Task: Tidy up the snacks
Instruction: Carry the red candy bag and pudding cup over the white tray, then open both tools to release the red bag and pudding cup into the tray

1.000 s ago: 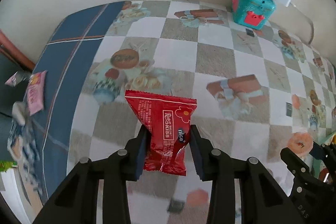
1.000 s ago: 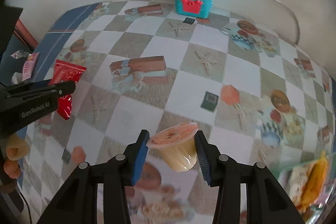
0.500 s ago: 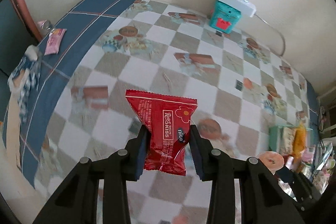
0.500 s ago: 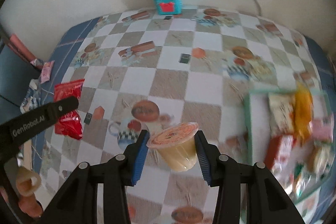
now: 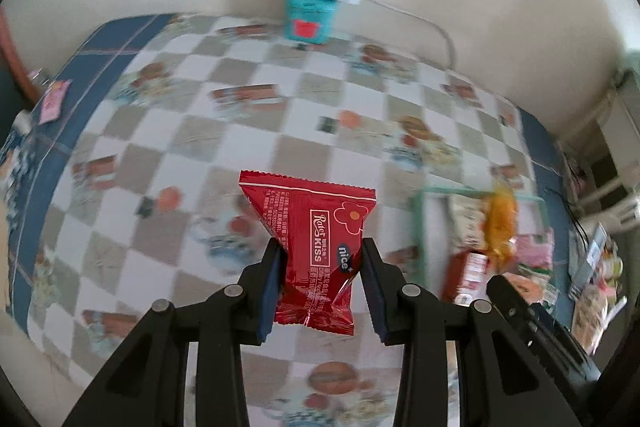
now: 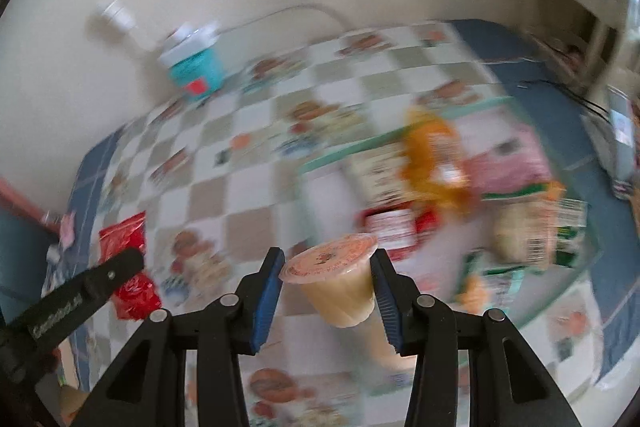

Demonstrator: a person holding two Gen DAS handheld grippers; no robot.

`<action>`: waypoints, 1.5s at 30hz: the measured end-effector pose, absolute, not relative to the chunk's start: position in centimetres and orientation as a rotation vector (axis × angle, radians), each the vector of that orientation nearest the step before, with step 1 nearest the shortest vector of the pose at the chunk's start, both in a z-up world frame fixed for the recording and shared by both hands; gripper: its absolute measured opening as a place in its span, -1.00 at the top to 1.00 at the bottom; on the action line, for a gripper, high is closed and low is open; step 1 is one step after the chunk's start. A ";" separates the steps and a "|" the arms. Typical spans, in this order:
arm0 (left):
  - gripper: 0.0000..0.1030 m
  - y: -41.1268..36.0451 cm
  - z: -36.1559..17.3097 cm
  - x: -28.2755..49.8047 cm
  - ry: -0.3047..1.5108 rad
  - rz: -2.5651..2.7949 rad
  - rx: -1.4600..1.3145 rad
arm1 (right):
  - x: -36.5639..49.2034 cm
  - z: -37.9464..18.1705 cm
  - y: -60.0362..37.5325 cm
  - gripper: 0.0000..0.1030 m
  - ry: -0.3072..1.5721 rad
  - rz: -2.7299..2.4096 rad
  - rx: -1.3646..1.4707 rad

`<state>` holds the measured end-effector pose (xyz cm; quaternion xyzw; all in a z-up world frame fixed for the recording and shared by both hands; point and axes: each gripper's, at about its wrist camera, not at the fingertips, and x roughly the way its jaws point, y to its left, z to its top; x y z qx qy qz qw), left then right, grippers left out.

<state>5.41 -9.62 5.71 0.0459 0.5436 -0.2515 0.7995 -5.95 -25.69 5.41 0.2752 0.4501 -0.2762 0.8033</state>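
The red snack packet (image 5: 316,251) reads "Ruler KISS" and "nice".

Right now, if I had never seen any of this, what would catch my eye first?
Probably the shiny red foil snack packet, pinched between the black fingers of the left gripper above the checkered tablecloth. Next, the pale yellow jelly cup with an orange lid, clamped in the right gripper. Beyond it lies a blurred green-rimmed tray heaped with colourful snack packs, and a teal box stands by the wall.
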 end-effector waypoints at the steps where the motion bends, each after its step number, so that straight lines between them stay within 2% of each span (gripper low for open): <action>1: 0.23 -10.8 5.7 5.1 1.165 -0.564 0.107 | -6.7 5.3 -26.8 0.08 0.960 -0.621 0.604; 12: 0.23 -21.1 3.3 3.2 1.176 -0.724 0.217 | -9.1 1.9 -33.5 0.08 0.987 -0.713 0.723; 23: 0.20 -25.1 0.1 4.2 1.194 -0.741 0.245 | -8.6 -0.2 -35.3 0.06 1.015 -0.718 0.756; 25: -0.09 -24.9 -0.1 4.3 1.201 -0.746 0.226 | -8.4 -0.2 -35.2 0.04 1.018 -0.714 0.753; 26: -0.36 -24.9 -0.1 4.4 1.207 -0.744 0.220 | -8.3 -0.2 -35.1 0.04 1.019 -0.712 0.751; 30: -0.46 -23.5 0.1 4.9 1.227 -0.713 0.192 | -8.0 0.1 -34.8 -0.22 1.023 -0.708 0.733; 32: -0.60 -22.3 0.4 5.2 1.232 -0.683 0.178 | -8.0 0.6 -34.4 -0.27 1.025 -0.713 0.716; 35: -0.65 -19.9 0.8 5.7 1.224 -0.605 0.181 | -8.1 1.3 -33.8 -0.55 1.024 -0.725 0.683; 37: -0.82 -18.1 1.0 5.9 1.211 -0.545 0.192 | -8.2 1.8 -33.3 -0.86 1.018 -0.730 0.663; 38: -0.94 -17.1 1.1 6.0 1.197 -0.514 0.194 | -8.3 2.0 -33.0 -0.93 1.015 -0.731 0.655; 39: -0.95 -16.2 1.2 5.9 1.182 -0.490 0.192 | -8.4 2.2 -32.5 -1.00 1.011 -0.731 0.643; 45: -0.96 -11.7 1.5 4.6 1.179 -0.426 0.207 | -9.2 2.9 -30.0 -1.00 1.014 -0.721 0.601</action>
